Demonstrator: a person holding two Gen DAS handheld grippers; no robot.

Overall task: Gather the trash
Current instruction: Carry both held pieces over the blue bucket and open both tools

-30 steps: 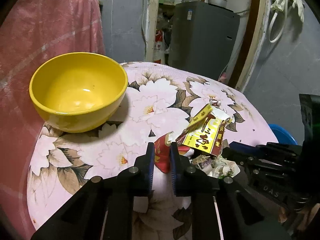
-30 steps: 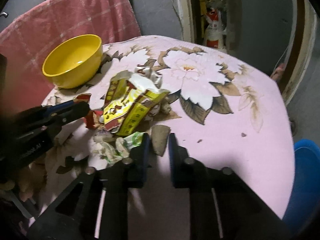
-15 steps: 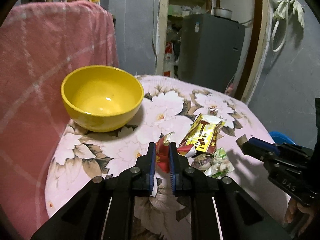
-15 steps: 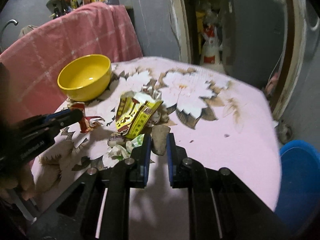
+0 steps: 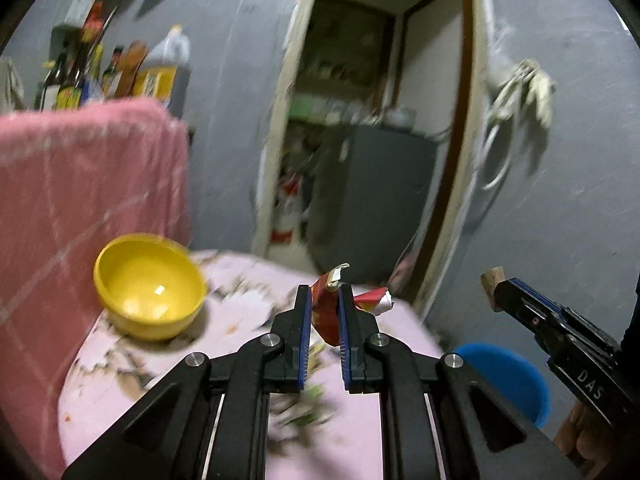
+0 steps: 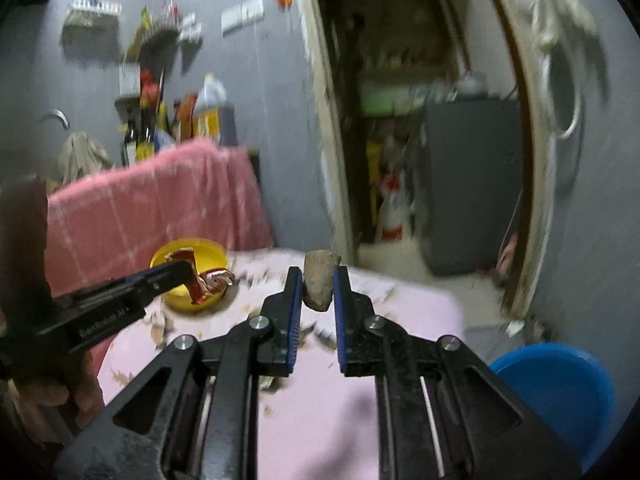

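My left gripper [image 5: 323, 300] pinched a red wrapper [image 5: 328, 312] above the table [image 5: 240, 320]; my right gripper [image 6: 314, 284] clamped a brown scrap [image 6: 319, 282], both lifted clear for carrying toward the blue bin [image 6: 560, 384] beside the table.

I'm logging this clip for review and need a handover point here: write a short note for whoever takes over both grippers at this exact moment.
Left gripper: shut on a crumpled red snack wrapper, held up above the table.
Right gripper: shut on a small brown, cork-like scrap, also held off the table.
Round table with pink floral cloth: blurred litter lies near its front edge; the yellow plastic bowl sits at its far left.
Blue plastic bin: on the floor, right of the table.
Done: two pieces picked up.
Left: probably drop both in the bin, then collect the remaining litter.
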